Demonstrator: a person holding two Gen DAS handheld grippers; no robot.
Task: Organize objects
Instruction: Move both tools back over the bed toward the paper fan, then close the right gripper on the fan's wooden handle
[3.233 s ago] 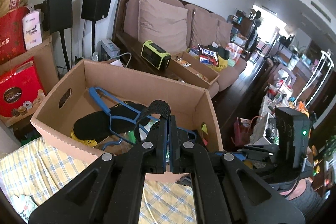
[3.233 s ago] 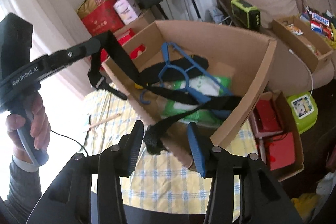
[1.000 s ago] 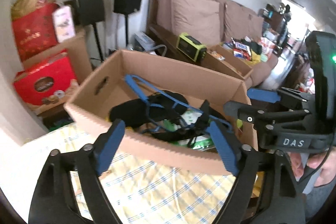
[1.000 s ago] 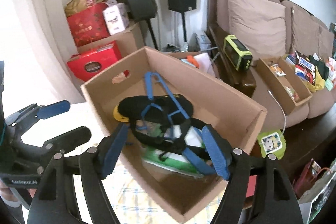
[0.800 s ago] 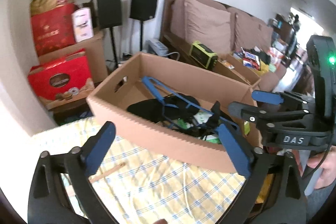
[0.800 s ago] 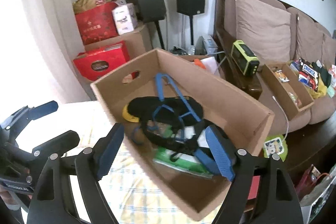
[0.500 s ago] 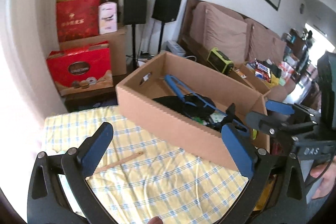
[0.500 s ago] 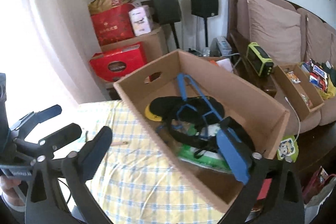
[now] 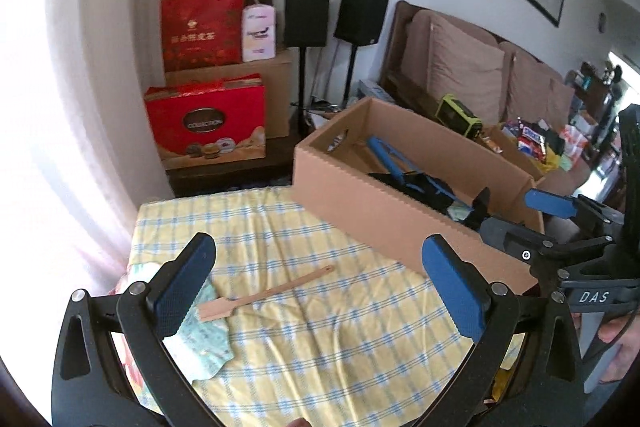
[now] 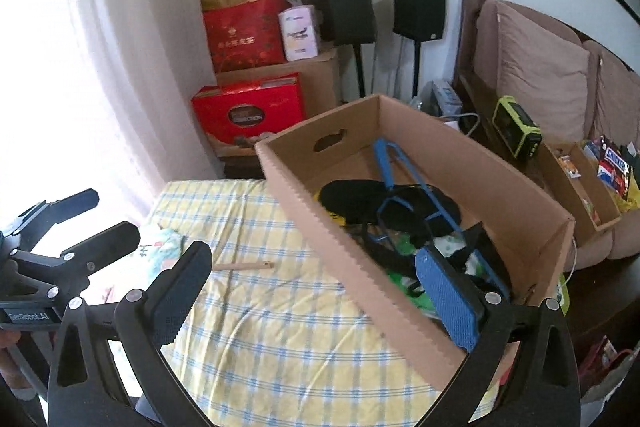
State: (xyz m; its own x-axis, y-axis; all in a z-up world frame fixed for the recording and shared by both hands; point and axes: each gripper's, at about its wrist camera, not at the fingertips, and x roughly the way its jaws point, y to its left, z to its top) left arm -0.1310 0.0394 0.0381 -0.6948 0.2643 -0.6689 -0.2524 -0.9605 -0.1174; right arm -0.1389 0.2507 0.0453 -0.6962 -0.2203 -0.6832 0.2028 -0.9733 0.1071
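**A:** What is in front of the person?

**B:** A table (image 9: pixel 320 347) covered with a yellow and blue checked cloth. On its far right side sits an open cardboard box (image 9: pixel 400 215), with a hand slot cut in its left end wall.

**A:** What is in the box?

**B:** A blue hanger (image 10: pixel 394 167), lying over a black insole (image 10: pixel 352 197), with black straps (image 10: pixel 372 247) and some green packaging beneath. All of it is inside the box.

**A:** And on the cloth?

**B:** A thin wooden stick (image 9: pixel 266 294) with a flat end lies near the middle, well apart from the box. Just left of it lies a pale green patterned cloth (image 9: pixel 200 343).

**A:** What are the grippers doing?

**B:** The left gripper (image 9: pixel 320 283) hangs above the cloth with its jaws spread as wide as they go, holding nothing; the stick lies beneath the gap. The right gripper (image 10: pixel 316 291) has its jaws spread just as wide and empty, straddling the near wall of the box.

**A:** Anything behind?

**B:** Red gift boxes (image 9: pixel 206 123), two black speakers (image 9: pixel 307 11) on stands, and a brown sofa (image 9: pixel 464 67).
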